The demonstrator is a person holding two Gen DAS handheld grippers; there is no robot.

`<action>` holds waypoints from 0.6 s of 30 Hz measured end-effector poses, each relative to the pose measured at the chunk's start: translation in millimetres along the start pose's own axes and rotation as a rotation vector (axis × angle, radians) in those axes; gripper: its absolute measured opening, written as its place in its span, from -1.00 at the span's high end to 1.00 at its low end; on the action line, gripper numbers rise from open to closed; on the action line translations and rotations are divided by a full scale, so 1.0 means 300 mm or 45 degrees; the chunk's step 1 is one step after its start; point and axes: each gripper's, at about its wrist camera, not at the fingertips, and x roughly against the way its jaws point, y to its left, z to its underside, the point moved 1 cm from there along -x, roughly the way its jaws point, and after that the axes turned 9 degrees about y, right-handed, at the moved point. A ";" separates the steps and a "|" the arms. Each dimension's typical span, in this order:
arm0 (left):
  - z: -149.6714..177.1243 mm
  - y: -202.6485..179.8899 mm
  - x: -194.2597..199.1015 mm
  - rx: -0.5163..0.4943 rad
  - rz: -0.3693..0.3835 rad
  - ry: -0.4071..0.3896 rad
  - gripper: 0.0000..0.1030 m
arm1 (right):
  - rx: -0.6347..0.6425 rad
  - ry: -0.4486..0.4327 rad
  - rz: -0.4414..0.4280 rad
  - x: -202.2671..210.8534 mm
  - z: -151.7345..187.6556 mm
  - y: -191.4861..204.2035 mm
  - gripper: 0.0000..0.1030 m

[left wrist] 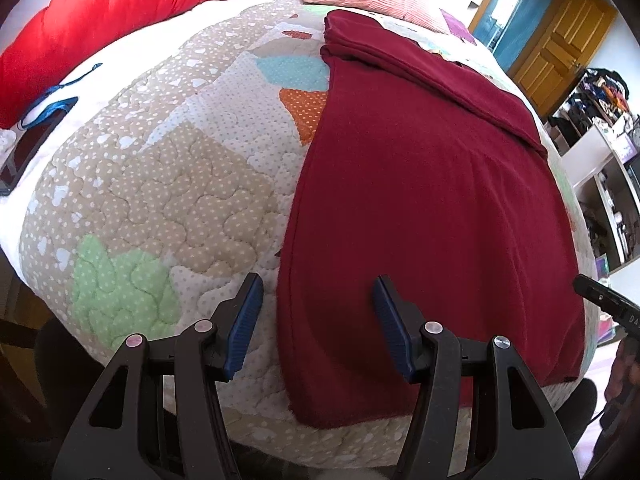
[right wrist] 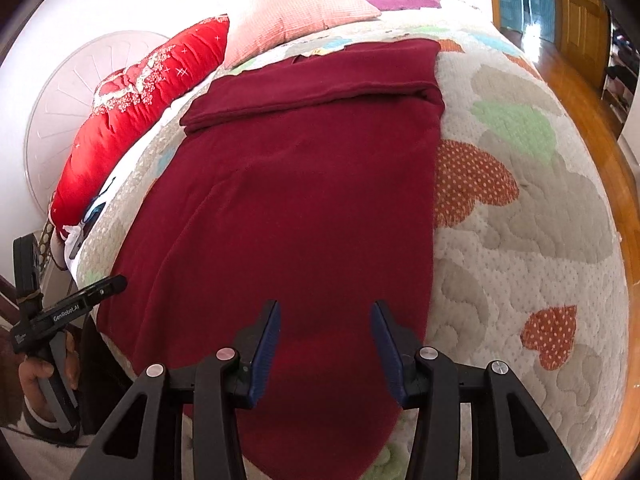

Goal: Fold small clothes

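Lying flat on the quilt (left wrist: 168,184), the maroon garment (left wrist: 420,208) has its far end already folded. Both near corners should be pinched evenly: left gripper (left wrist: 318,324) and right gripper (right wrist: 325,350) are held partly open, empty, above its near edge.
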 end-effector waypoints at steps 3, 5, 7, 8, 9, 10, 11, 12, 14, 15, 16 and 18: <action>0.011 0.037 0.017 -0.004 0.038 0.023 -0.11 | 0.005 0.048 -0.036 0.010 0.022 -0.021 0.13; 0.015 0.071 0.024 0.018 0.088 0.057 -0.11 | 0.018 0.083 -0.058 0.023 0.048 -0.041 0.13; 0.020 0.085 0.033 0.024 0.098 0.055 -0.11 | 0.005 0.111 -0.107 0.032 0.076 -0.071 0.13; 0.023 0.091 0.034 0.020 0.092 0.048 -0.11 | -0.008 0.114 -0.128 0.036 0.087 -0.083 0.13; 0.026 0.090 0.032 0.019 0.094 0.049 -0.13 | -0.031 0.113 -0.159 0.042 0.103 -0.100 0.12; 0.030 0.090 0.025 0.018 0.095 0.053 -0.16 | -0.043 0.111 -0.182 0.047 0.116 -0.110 0.08; 0.033 0.086 0.020 0.017 0.097 0.056 -0.24 | -0.052 0.110 -0.202 0.049 0.131 -0.118 -0.04; 0.037 0.078 0.017 0.012 0.096 0.049 -0.30 | -0.059 0.122 -0.213 0.047 0.147 -0.126 -0.13; 0.040 0.063 0.013 0.000 0.108 0.047 -0.46 | -0.080 0.150 -0.243 0.034 0.177 -0.143 -0.24; 0.040 0.058 0.010 0.000 0.139 0.055 -0.54 | -0.088 0.143 -0.261 0.034 0.187 -0.149 -0.25; 0.038 0.054 0.006 0.008 0.173 0.066 -0.55 | -0.098 0.124 -0.288 0.038 0.195 -0.155 -0.26; 0.032 0.046 -0.004 0.033 0.231 0.089 -0.56 | -0.117 0.107 -0.350 0.039 0.198 -0.161 -0.29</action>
